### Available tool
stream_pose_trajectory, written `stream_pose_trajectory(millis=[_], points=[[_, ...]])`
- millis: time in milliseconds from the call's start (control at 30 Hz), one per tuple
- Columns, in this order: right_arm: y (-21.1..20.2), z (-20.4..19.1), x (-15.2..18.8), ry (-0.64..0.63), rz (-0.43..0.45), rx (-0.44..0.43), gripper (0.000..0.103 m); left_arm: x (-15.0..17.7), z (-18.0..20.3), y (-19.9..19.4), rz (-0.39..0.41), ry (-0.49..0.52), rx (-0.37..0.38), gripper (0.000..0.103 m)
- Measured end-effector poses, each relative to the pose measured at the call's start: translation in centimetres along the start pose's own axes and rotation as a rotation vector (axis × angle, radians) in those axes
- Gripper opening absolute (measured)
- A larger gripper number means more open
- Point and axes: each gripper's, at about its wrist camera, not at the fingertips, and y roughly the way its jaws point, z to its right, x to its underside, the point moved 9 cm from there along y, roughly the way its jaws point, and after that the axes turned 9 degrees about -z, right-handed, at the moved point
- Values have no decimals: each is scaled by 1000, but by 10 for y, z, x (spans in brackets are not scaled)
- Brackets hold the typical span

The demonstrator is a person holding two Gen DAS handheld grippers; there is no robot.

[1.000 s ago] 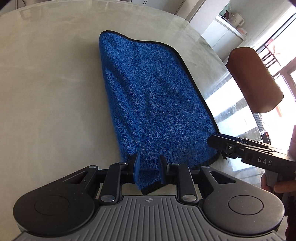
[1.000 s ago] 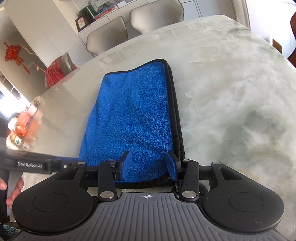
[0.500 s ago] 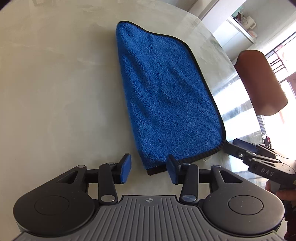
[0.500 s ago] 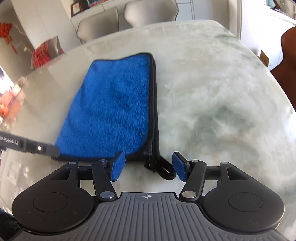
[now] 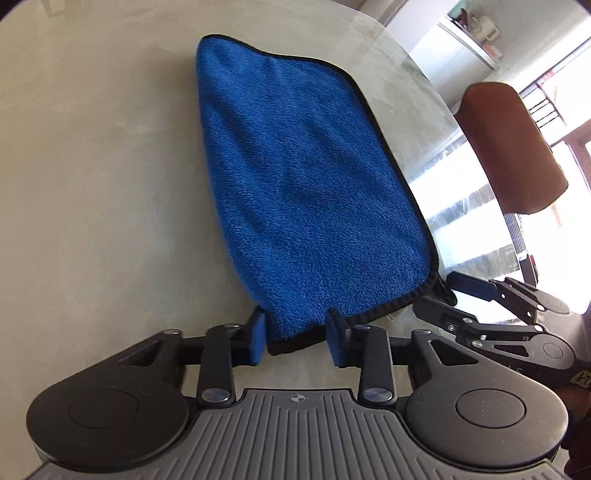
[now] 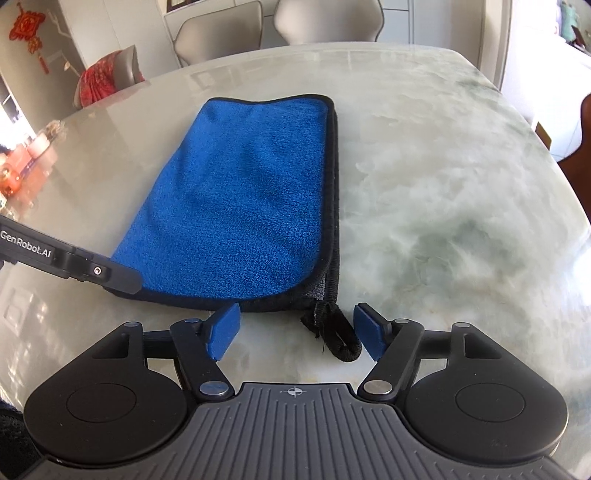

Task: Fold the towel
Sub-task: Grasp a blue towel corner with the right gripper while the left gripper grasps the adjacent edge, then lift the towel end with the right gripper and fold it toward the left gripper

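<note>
A blue towel (image 5: 306,192) with black edging lies folded flat on the pale marble table (image 5: 92,184). My left gripper (image 5: 295,332) is open, and its fingers straddle the towel's near left corner. In the right wrist view the towel (image 6: 243,199) shows stacked black edges along its right side and a black hanging loop (image 6: 341,339) at the near right corner. My right gripper (image 6: 295,336) is open wide, with that loop lying between its fingers. The right gripper (image 5: 441,299) also shows beside that corner in the left wrist view. The left gripper (image 6: 122,280) touches the near left corner.
A brown chair back (image 5: 513,147) stands past the table's right edge. Grey chairs (image 6: 218,33) and a red cushion (image 6: 99,81) are at the far side. Bare marble (image 6: 461,184) spreads to the right of the towel. A hand holds the right gripper's handle.
Both grippers let go of the towel's near edge and drew back. The left one has since come forward around the near left corner. The right one opened wider and shifted right over the loop.
</note>
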Motion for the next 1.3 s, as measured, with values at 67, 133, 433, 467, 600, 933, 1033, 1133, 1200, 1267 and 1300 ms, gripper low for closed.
stream_pose_trajectory(millis=[67,133,433,467,600,933,1033,1133,1200,1267,1300], points=[[-5,0,-2,3,18,-3,70,-1,-3,-2,6,-30,22,10],[-9,-3,-6,-18,35,-20,70,-1,-5,-3,10,-39,34,8],[-5,-56,-4,-297,44,-26,73,-16,2,-11,25,-84,100,8],[-4,-62,-4,-327,51,-27,73,-18,2,-12,27,-87,103,8],[8,-90,-3,-464,66,-37,73,-26,4,-13,33,-80,101,8],[26,-117,-9,-500,100,-94,35,-34,13,-20,37,-27,80,12],[22,-107,-19,-402,103,-131,16,-32,13,-26,41,69,27,29],[16,-97,-30,-311,109,-168,13,-29,13,-36,62,187,-24,54],[8,-93,-38,-293,128,-189,13,-27,12,-47,105,297,-76,54],[3,-88,-47,-291,145,-195,13,-27,11,-53,148,393,-132,54],[2,-87,-50,-284,143,-206,13,-27,10,-57,172,448,-165,54]])
